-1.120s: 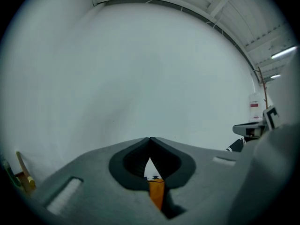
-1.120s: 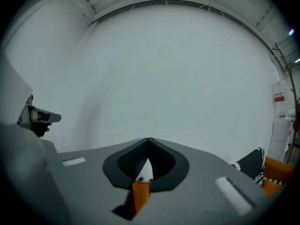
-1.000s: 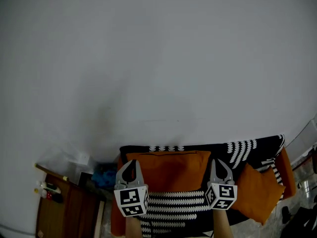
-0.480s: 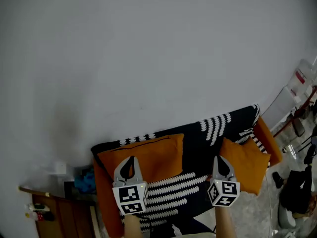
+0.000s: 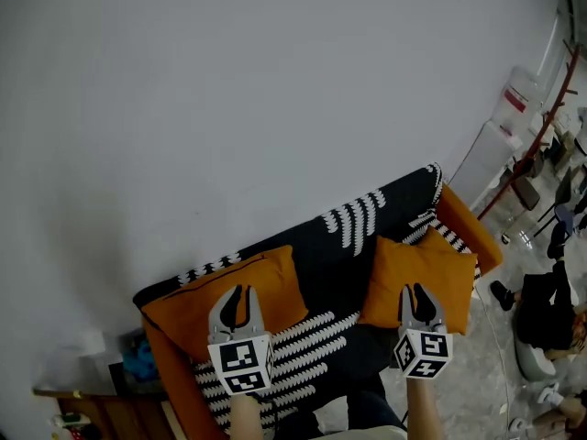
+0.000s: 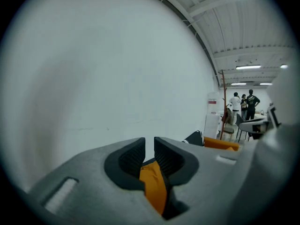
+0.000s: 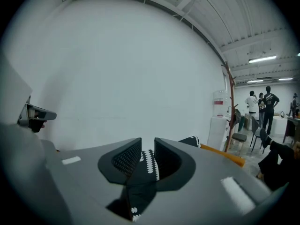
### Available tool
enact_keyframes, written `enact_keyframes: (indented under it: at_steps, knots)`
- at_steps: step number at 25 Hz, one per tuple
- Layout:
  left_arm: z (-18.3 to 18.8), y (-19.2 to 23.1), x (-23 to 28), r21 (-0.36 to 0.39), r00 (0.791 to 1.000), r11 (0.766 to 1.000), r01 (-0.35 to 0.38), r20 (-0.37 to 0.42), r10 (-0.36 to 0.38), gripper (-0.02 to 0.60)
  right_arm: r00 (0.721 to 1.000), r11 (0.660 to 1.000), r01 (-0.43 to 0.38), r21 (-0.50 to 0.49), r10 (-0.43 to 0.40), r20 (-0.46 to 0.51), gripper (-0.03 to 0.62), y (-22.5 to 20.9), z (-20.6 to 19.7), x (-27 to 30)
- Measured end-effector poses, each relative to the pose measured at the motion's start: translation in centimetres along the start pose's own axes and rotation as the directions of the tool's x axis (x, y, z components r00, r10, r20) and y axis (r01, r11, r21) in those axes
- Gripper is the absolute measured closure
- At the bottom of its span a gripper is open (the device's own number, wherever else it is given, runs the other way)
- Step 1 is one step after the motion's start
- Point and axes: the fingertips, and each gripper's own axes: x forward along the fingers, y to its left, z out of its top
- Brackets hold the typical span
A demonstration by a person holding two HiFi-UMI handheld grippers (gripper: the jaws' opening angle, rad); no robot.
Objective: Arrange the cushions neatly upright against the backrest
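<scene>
the left gripper (image 5: 237, 291) and right gripper (image 5: 417, 290) have just opened their jaws slightly, holding nothing — such a narrow gap may slip off the left cushion (image 5: 183, 305) or right cushion (image 5: 413, 259) at the sofa (image 5: 468, 232) ends and tip it over.

Plain white wall (image 5: 229, 81), perhaps concrete floor (image 5: 472, 379)

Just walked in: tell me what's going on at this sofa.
A person holds a tool in each hand, facing an orange sofa draped with a black-and-white throw. The left cushion and right cushion, both orange, stand propped up on it. The left tool and right tool have just been opening their jaws; nothing is between them.
</scene>
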Motion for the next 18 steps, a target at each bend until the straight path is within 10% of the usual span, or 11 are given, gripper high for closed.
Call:
enact_keyframes:
  at_steps: [18]
  knots:
    - [-0.5, -27.9, 16.2, 0.036, 0.993, 0.999, 0.037, -0.114, -0.033, 0.442, 0.990, 0.999, -0.005, 0.049, 0.012, -0.140, 0.398, -31.0, -5.2, 9.9]
